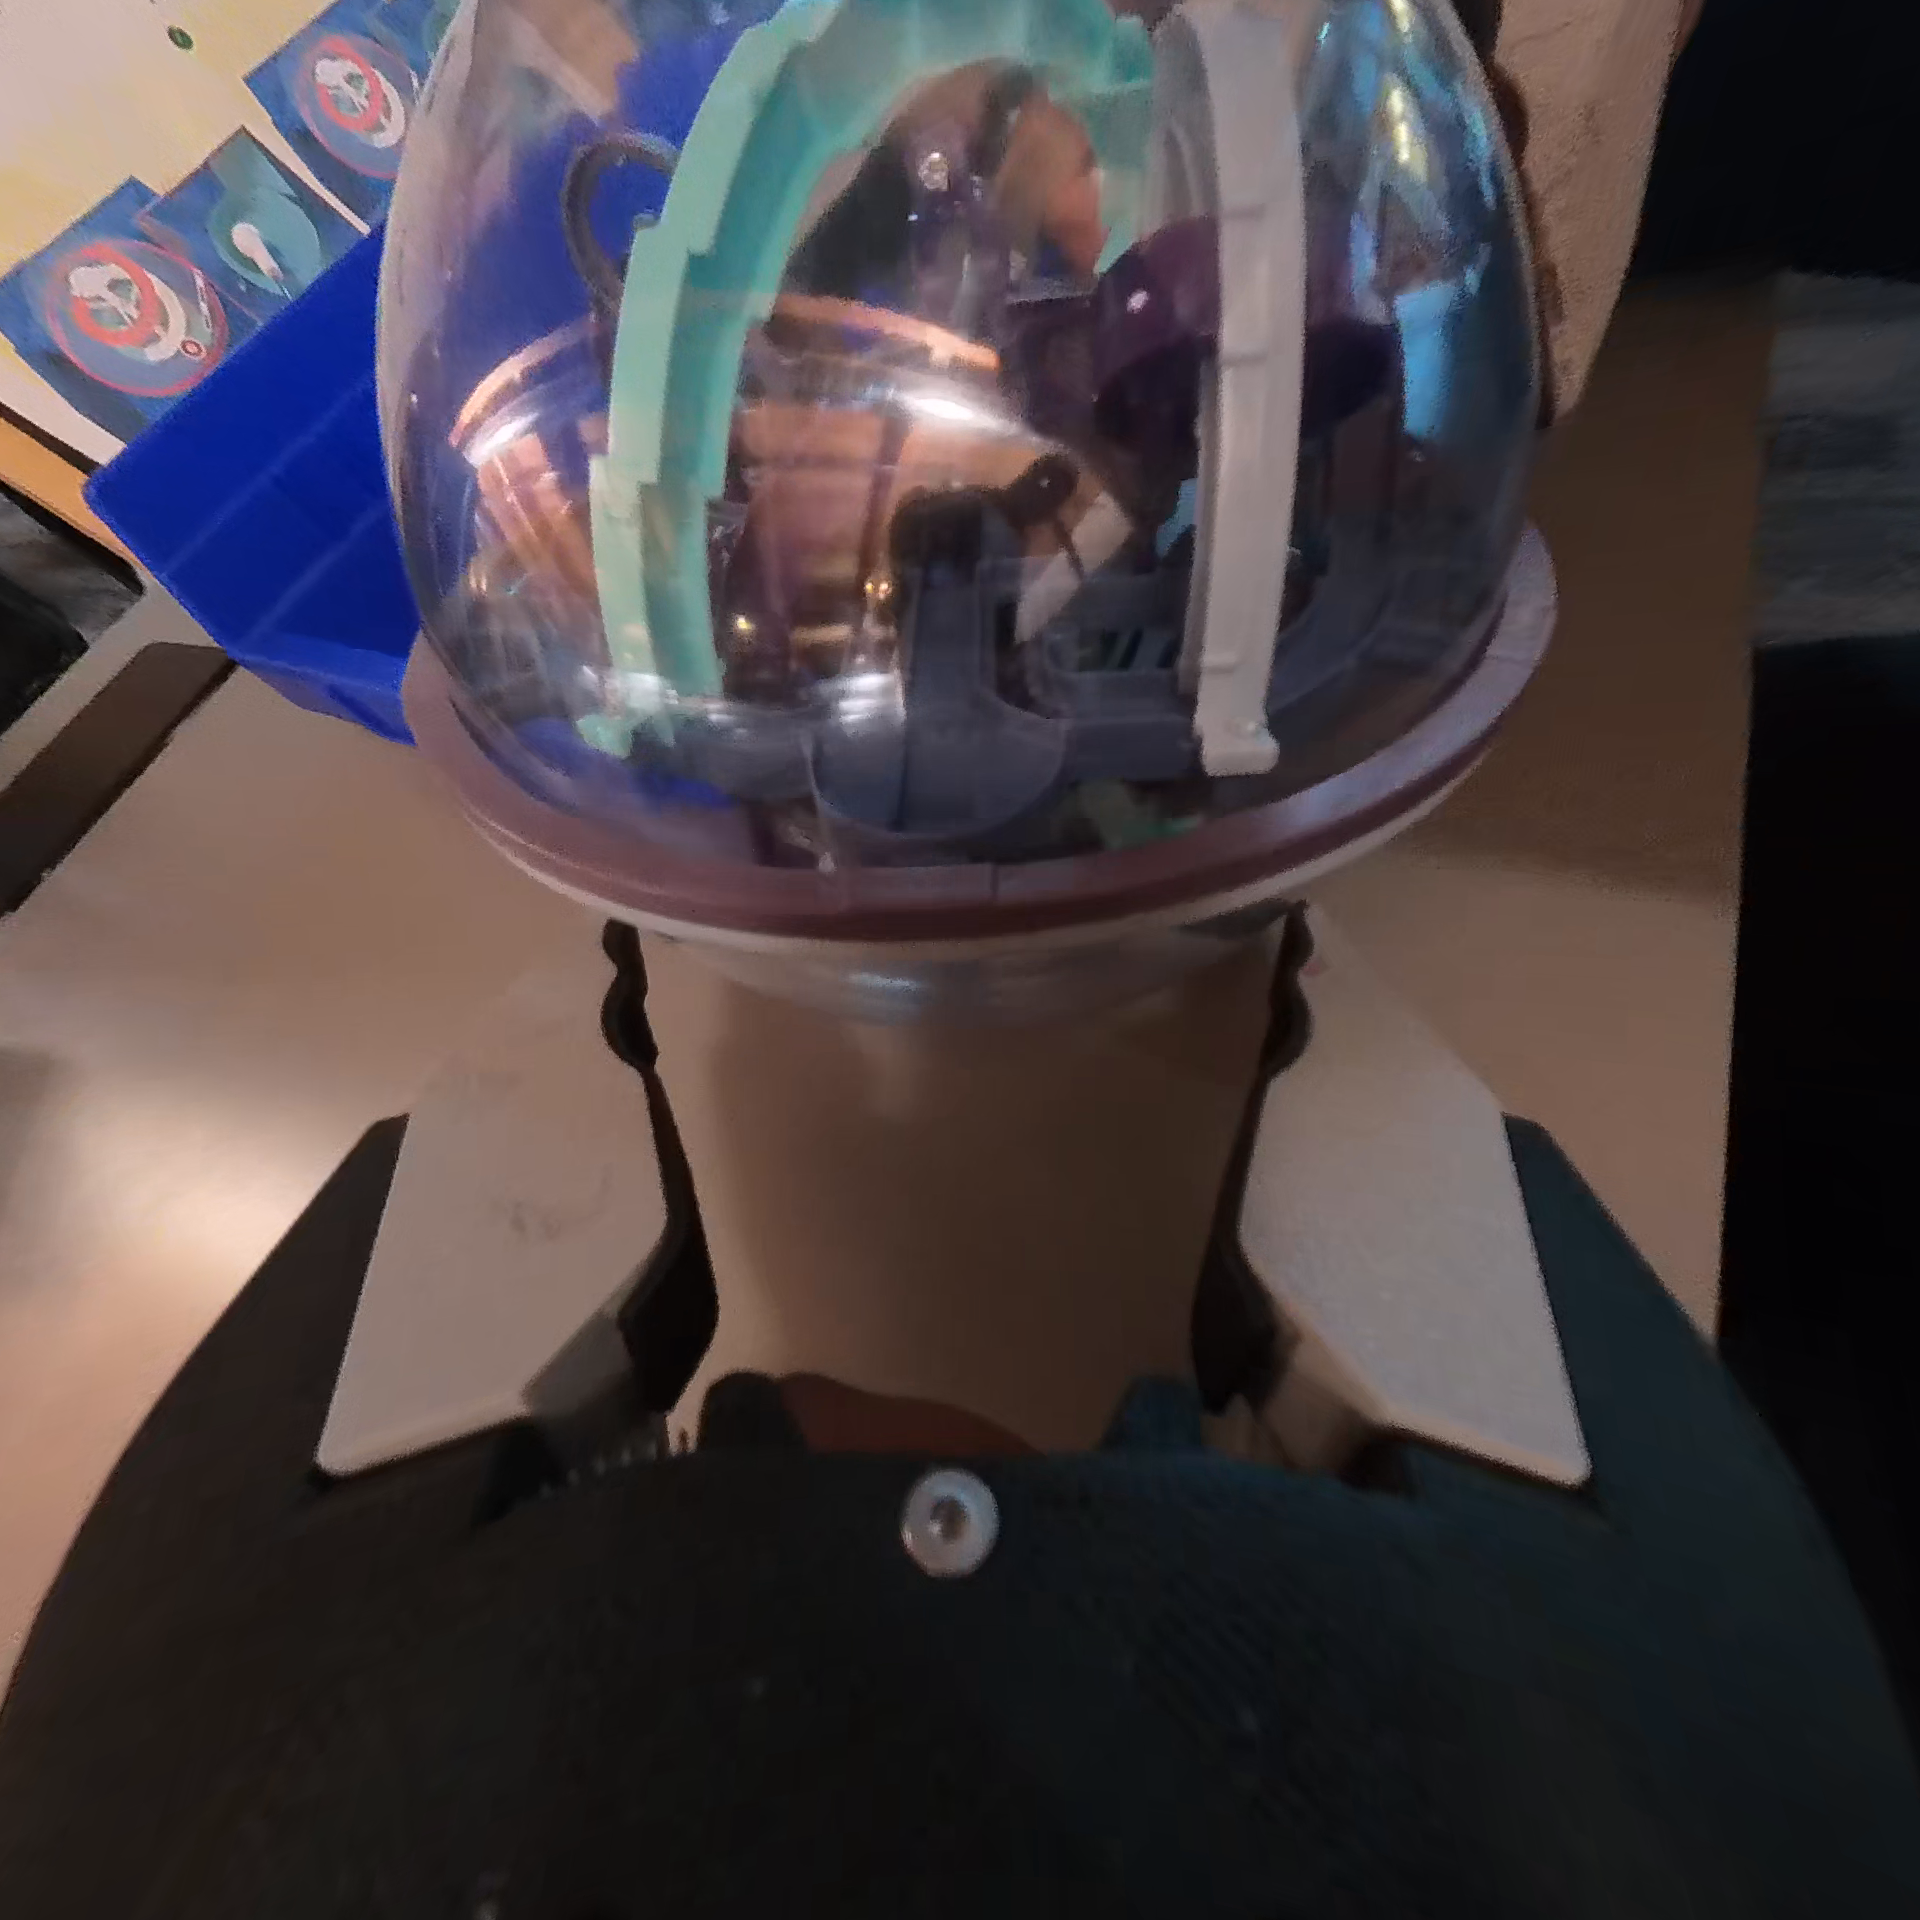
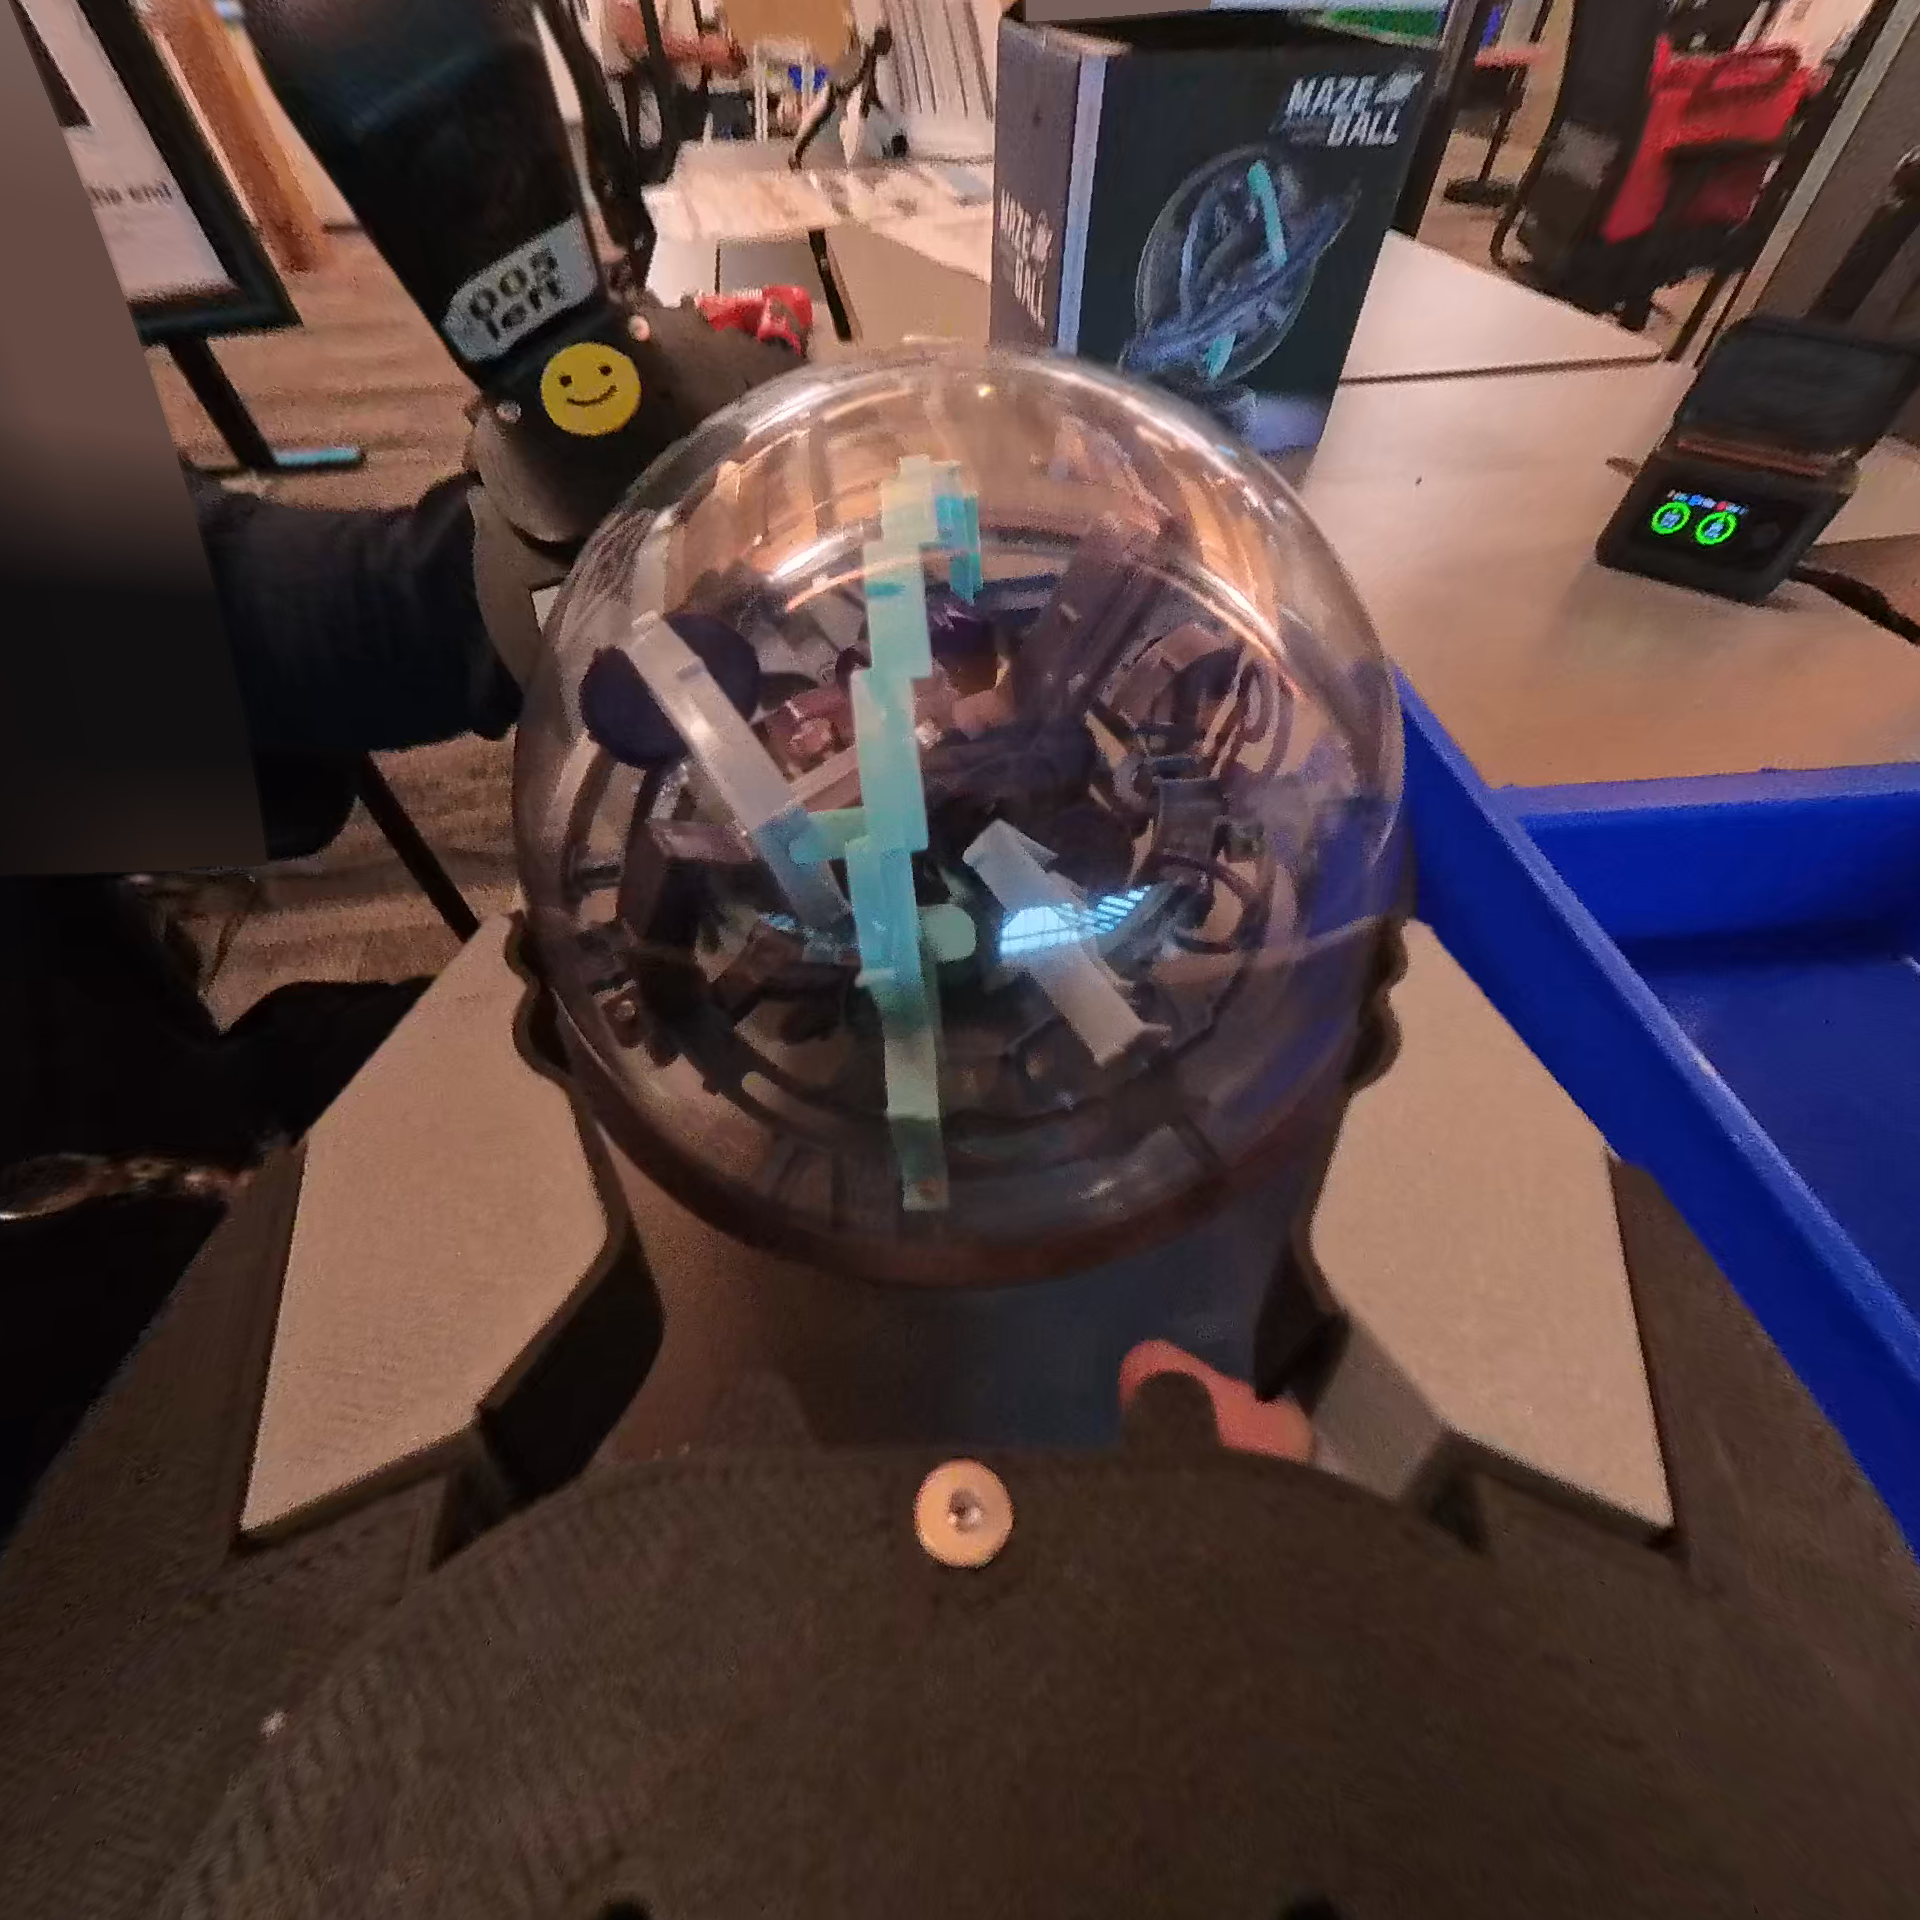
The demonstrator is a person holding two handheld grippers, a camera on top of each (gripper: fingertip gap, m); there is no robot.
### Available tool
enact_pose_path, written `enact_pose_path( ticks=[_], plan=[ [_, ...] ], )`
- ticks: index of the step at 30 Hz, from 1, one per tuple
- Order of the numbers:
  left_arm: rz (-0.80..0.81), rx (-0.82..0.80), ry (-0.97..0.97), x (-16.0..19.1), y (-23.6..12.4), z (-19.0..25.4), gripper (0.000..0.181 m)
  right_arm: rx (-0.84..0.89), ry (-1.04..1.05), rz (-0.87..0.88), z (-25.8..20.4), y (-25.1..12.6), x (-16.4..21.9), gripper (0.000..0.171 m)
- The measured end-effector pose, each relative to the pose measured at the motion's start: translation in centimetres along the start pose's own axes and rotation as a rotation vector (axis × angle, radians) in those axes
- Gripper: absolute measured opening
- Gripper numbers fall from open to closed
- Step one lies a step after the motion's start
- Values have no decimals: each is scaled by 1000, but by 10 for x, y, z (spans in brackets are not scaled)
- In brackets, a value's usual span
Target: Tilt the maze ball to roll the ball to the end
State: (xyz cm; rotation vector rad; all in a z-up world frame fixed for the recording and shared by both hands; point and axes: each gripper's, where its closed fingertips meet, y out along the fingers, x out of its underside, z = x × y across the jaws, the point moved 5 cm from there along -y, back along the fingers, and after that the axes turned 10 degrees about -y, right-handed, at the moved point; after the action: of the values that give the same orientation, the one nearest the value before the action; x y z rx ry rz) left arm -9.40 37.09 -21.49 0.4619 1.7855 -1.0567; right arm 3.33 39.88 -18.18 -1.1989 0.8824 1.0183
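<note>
The maze ball, a clear hard sphere with a maroon seam ring, sat clasped between my two hand-held grippers above the tan tabletop. Left hand-held gripper and right hand-held gripper each grasped its curved shell. Inside ran stepped teal, white and dark tracks. Blue plastic bin just beside.

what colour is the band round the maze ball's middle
Dark maroon band on the maze ball, clearest in the left wrist view.
</note>
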Motion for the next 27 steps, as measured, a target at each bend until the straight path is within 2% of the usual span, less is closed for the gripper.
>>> enact_pose_path(
  ticks=[10, 17, 22, 27],
  plan=[
    [22, 123, -222, -3, -6, -2, 114, -66, 187, 99, 10, 2, -4, 148],
    [51, 213, -350, -3, -11, -5, 112, -82, 280, 53, 14, 5, -14, 148],
    [53, 243, -379, -3, -12, -3, 111, -106, 303, -13, 13, 4, -15, 149],
    [71, 228, -321, -5, -14, 1, 111, -107, 246, 16, 5, 0, -7, 149]
  ],
)
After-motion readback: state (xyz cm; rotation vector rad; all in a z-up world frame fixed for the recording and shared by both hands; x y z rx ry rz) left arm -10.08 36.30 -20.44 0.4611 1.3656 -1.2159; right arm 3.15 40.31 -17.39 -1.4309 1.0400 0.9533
